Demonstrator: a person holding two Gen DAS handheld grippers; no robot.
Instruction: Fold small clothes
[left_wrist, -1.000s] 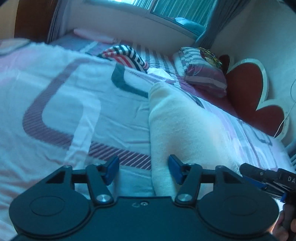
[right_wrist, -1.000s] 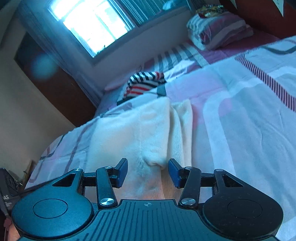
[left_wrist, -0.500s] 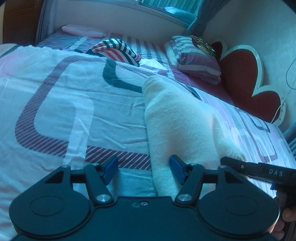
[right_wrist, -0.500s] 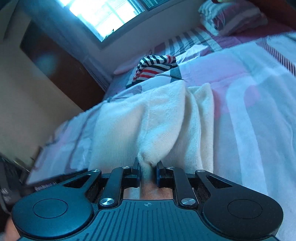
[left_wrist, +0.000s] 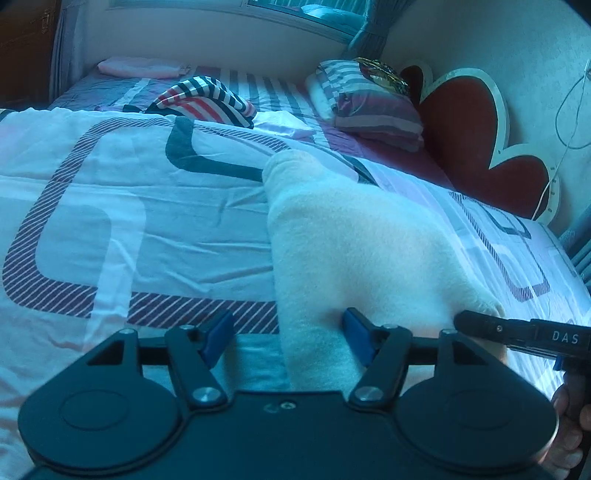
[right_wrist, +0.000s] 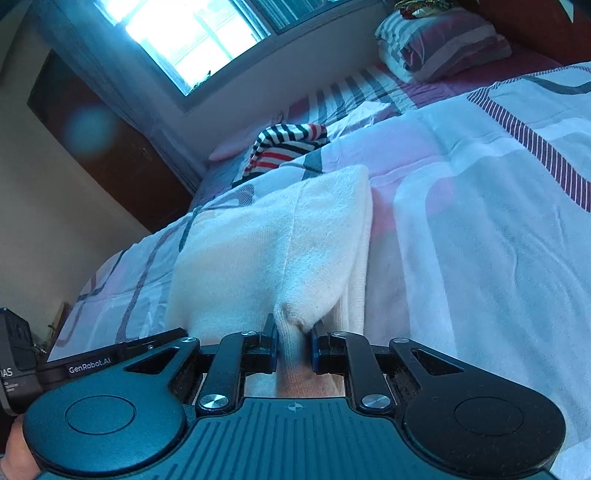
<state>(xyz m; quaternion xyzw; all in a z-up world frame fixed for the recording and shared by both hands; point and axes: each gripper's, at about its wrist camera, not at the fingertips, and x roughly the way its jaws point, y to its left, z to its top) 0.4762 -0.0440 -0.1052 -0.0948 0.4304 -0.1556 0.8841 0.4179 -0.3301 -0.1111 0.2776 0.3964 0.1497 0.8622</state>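
Note:
A cream knitted garment (left_wrist: 354, 243) lies lengthwise on the patterned bedspread, also in the right wrist view (right_wrist: 273, 251). My left gripper (left_wrist: 286, 338) is open, its blue pads astride the garment's near left edge. My right gripper (right_wrist: 293, 349) is shut on a pinched fold at the garment's near edge, and its black body shows at the right of the left wrist view (left_wrist: 517, 334). A striped red, white and dark garment (left_wrist: 207, 98) lies bunched farther up the bed, also in the right wrist view (right_wrist: 288, 147).
Striped pillows (left_wrist: 369, 103) are stacked at the head of the bed by a red heart-shaped headboard (left_wrist: 476, 133). A folded white cloth (left_wrist: 284, 123) and a pink one (left_wrist: 140, 68) lie near the far edge. A window (right_wrist: 192, 40) and a dark wooden cabinet (right_wrist: 96, 147) stand beyond the bed.
My right gripper closed from open onto the garment's near edge and now holds the fold. My left gripper stayed open at the garment's near left edge as its view tilted downward.

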